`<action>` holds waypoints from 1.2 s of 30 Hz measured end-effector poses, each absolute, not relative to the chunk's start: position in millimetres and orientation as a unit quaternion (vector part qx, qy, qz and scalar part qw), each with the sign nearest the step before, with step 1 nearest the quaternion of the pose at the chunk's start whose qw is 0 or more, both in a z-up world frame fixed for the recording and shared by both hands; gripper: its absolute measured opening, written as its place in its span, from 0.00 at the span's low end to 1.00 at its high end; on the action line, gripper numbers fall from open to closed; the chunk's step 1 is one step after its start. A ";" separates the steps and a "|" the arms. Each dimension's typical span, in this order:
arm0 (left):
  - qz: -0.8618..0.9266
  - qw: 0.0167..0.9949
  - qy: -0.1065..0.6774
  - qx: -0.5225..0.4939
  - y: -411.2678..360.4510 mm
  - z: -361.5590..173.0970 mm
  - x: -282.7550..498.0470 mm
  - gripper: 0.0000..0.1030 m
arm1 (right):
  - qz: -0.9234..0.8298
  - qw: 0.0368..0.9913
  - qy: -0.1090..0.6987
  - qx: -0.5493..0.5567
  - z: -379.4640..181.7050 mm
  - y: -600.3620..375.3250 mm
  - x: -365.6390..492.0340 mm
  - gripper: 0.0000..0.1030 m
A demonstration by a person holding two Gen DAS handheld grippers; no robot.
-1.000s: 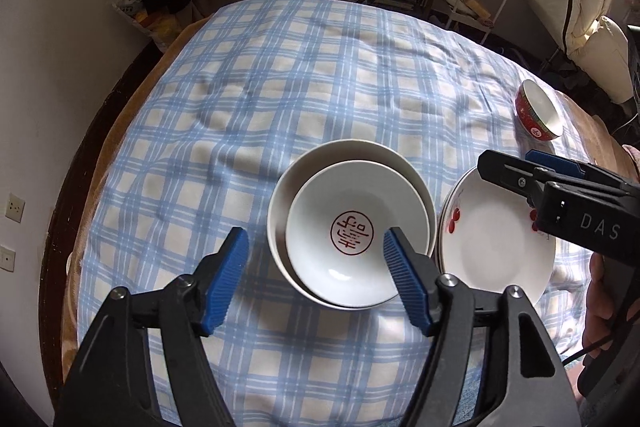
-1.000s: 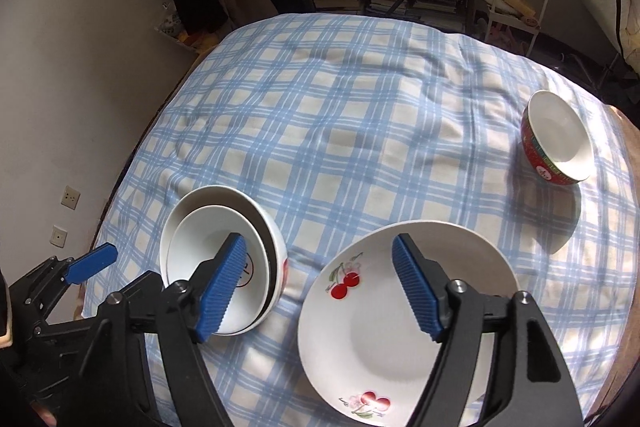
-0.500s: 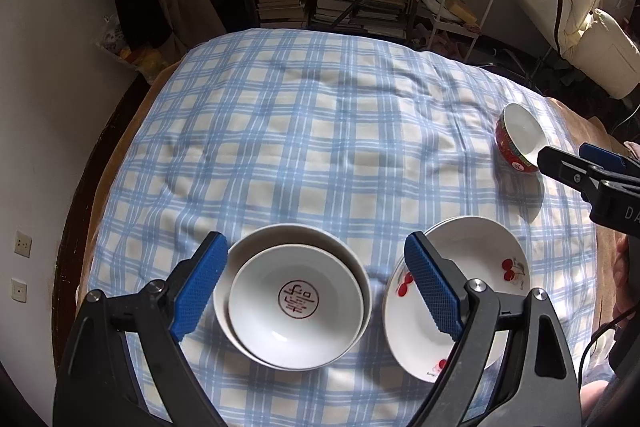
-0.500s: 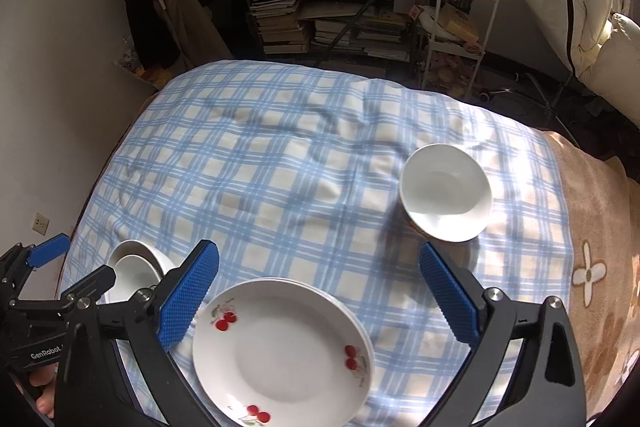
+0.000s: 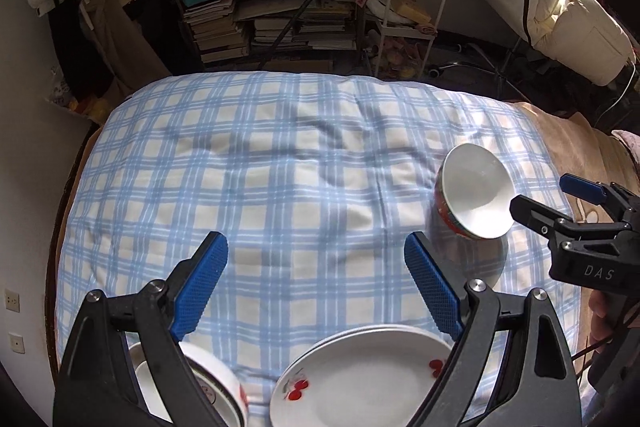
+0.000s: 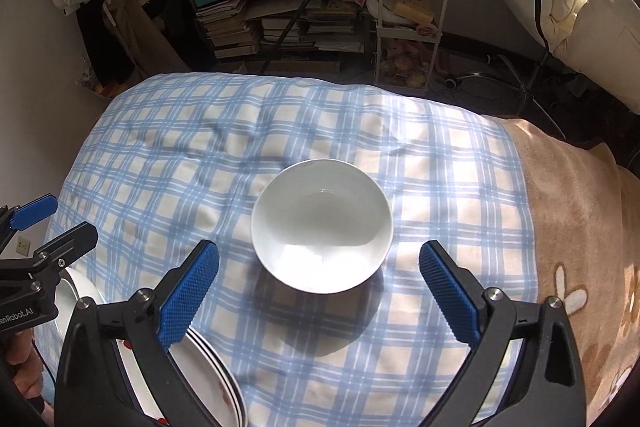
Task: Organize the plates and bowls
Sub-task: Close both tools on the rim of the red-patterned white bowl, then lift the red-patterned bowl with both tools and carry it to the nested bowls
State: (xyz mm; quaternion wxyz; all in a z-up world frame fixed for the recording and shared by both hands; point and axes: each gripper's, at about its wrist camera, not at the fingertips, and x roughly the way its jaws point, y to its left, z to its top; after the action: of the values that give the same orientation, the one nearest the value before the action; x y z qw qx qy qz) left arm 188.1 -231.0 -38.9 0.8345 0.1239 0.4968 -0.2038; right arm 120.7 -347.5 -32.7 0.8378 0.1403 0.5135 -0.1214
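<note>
A red-sided bowl with a white inside (image 6: 322, 225) stands alone on the blue checked cloth; it also shows at the right in the left wrist view (image 5: 474, 197). My right gripper (image 6: 318, 291) is open and empty, just short of this bowl, one finger to each side. A stack of white cherry plates (image 5: 360, 379) lies at the near edge, partly under my left gripper (image 5: 316, 285), which is open and empty above the cloth. Two nested white bowls (image 5: 216, 391) sit to the left of the plates, mostly hidden behind a finger.
The checked cloth (image 5: 280, 187) covers a soft surface with a tan blanket (image 6: 580, 207) along its right side. Shelves of books (image 5: 272, 15) and a white trolley (image 6: 408, 19) stand beyond the far edge. A wall runs along the left.
Both grippers have drawn back and swung right. The nested bowls and plates slid to the bottom of the left view. The red bowl now sits centred between the right gripper's fingers.
</note>
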 end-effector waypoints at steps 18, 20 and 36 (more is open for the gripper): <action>-0.244 0.800 0.515 0.191 -339.8 -93.5 215.8 0.86 | -0.112 0.804 0.540 0.223 -104.6 -417.9 127.1 0.55; -0.249 0.792 0.522 0.194 -345.8 -101.5 216.0 0.85 | -0.110 0.799 0.543 0.233 -111.2 -421.5 127.2 0.48; -0.281 0.748 0.583 0.150 -369.0 -143.2 210.1 0.10 | -0.092 0.786 0.552 0.262 -124.4 -418.9 130.8 0.07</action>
State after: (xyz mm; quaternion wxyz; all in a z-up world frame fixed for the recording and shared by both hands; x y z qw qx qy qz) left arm 210.1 -369.0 -143.2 0.7475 0.1498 0.5827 -0.2815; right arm 130.8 -418.9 -124.4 0.7862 0.2619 0.5522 -0.0918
